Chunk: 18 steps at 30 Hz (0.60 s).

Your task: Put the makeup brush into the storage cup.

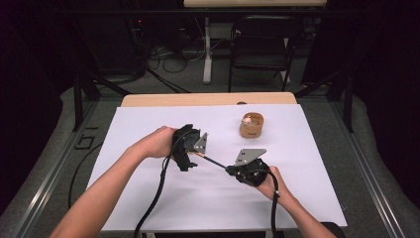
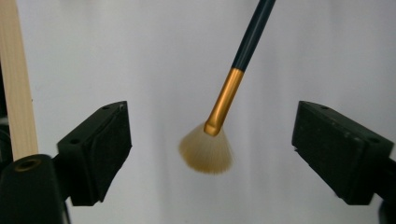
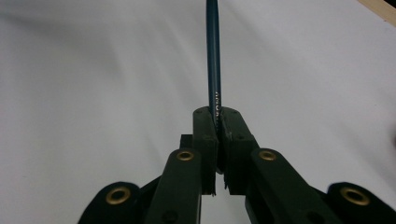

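A fan brush [image 2: 207, 151] with pale bristles, a gold ferrule [image 2: 225, 100] and a dark blue handle [image 3: 213, 56] hangs over a white sheet [image 1: 163, 198]. My right gripper [image 3: 218, 119] is shut on the handle, which sticks out straight ahead of its jaws. In the high view the right gripper [image 1: 231, 170] holds the brush [image 1: 214, 162] slanting up-left toward my left gripper [image 1: 194, 154]. The left gripper [image 2: 212, 135] is open. Its two pads [image 2: 105, 142] stand wide on either side of the bristles without touching them.
A small wooden cup [image 1: 251, 125] with something white in it stands on the sheet, right of centre toward the back. The table's wooden edge [image 1: 208, 99] lies beyond the sheet. A dark chair [image 1: 260, 47] and floor cables [image 1: 171, 59] sit behind the table.
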Each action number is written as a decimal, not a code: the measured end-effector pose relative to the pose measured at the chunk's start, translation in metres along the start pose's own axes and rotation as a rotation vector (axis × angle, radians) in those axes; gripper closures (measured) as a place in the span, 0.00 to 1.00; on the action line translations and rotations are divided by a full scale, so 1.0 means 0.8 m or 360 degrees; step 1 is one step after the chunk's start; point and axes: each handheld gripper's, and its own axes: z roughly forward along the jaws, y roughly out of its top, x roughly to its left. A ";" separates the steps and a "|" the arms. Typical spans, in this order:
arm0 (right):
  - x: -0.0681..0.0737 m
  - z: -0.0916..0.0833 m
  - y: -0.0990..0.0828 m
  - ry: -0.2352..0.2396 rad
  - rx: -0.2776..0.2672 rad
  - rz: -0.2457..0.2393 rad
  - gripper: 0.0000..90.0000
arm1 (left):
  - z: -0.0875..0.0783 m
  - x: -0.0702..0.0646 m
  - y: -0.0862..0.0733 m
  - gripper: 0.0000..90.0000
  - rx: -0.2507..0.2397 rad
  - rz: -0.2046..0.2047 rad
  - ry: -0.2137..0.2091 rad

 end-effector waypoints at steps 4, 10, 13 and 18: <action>-0.003 -0.004 -0.001 -0.0008 -0.0002 0.0000 0.96 | 0.004 -0.004 -0.015 0.05 -0.0078 -0.0143 0.0022; -0.005 -0.008 -0.003 -0.0021 -0.0018 0.0018 0.96 | 0.011 -0.014 -0.035 0.00 -0.0232 -0.0369 0.0042; -0.005 -0.010 -0.005 -0.0029 -0.0028 0.0023 0.96 | 0.013 -0.018 -0.044 0.00 -0.0293 -0.0441 0.0053; -0.006 -0.014 -0.006 -0.0032 -0.0039 0.0032 0.96 | 0.015 -0.026 -0.058 0.00 -0.0423 -0.0601 0.0077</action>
